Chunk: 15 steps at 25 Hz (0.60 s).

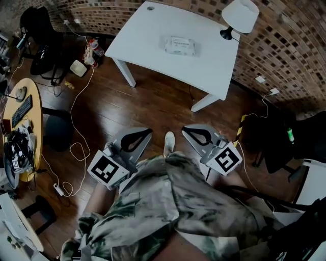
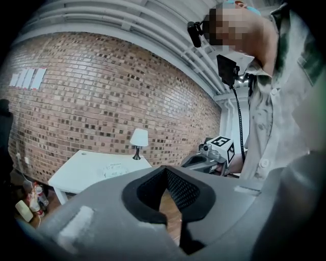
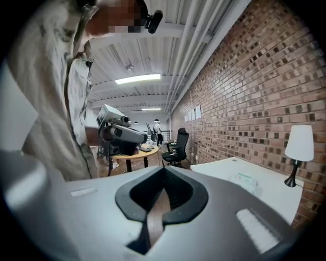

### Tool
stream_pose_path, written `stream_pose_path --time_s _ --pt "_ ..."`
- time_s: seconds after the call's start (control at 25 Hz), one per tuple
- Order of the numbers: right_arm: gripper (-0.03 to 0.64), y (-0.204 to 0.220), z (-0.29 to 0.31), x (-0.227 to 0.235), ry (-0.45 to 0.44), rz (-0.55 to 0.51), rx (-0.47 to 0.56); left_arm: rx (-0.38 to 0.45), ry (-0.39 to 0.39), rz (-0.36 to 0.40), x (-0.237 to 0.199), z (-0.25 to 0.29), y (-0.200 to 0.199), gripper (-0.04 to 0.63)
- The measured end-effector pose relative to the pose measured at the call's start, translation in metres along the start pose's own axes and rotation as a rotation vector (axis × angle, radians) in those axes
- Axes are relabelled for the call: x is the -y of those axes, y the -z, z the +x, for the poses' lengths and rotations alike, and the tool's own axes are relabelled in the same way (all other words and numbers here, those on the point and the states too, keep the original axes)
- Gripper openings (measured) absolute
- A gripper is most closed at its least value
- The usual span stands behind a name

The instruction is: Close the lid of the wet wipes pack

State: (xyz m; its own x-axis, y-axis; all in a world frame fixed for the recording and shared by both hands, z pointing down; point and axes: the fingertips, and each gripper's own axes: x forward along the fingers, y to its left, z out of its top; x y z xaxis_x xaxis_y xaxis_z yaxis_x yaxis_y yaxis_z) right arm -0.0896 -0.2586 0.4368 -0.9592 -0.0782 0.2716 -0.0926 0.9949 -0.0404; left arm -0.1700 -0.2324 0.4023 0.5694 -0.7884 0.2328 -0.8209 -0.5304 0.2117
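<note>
The wet wipes pack (image 1: pixel 179 46) lies flat on the white table (image 1: pixel 147 35), far ahead of me; whether its lid is open is too small to tell. It also shows in the left gripper view as a pale pack (image 2: pixel 113 170) and in the right gripper view (image 3: pixel 244 179). My left gripper (image 1: pixel 147 132) and right gripper (image 1: pixel 186 129) are held close to my body over the wooden floor, well short of the table. Both are shut with nothing in them, the tips touching in the left gripper view (image 2: pixel 164 168) and the right gripper view (image 3: pixel 164 169).
A white lamp (image 1: pixel 239 15) stands at the table's far right corner by the brick wall. A round wooden desk (image 1: pixel 35 109) with a keyboard is at the left, an office chair (image 1: pixel 38 30) behind it. Cables (image 1: pixel 76 148) trail on the floor. My shoe (image 1: pixel 169 142) points toward the table.
</note>
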Motion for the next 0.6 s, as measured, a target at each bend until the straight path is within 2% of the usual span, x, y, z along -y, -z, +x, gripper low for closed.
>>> stream_pose_path --time_s 0.28,0.44,0.6 --pt "0.003 0.007 -0.009 0.068 0.005 0.017 0.006 -0.008 -0.013 0.032 -0.029 0.063 -0.022 0.002" --pt "0.003 0.007 -0.011 0.093 0.013 0.005 0.023 -0.016 0.016 0.053 -0.033 0.089 -0.030 0.002" --pt "0.003 0.011 -0.012 0.115 0.038 0.027 0.023 -0.031 0.034 0.038 -0.042 0.111 -0.033 0.002"
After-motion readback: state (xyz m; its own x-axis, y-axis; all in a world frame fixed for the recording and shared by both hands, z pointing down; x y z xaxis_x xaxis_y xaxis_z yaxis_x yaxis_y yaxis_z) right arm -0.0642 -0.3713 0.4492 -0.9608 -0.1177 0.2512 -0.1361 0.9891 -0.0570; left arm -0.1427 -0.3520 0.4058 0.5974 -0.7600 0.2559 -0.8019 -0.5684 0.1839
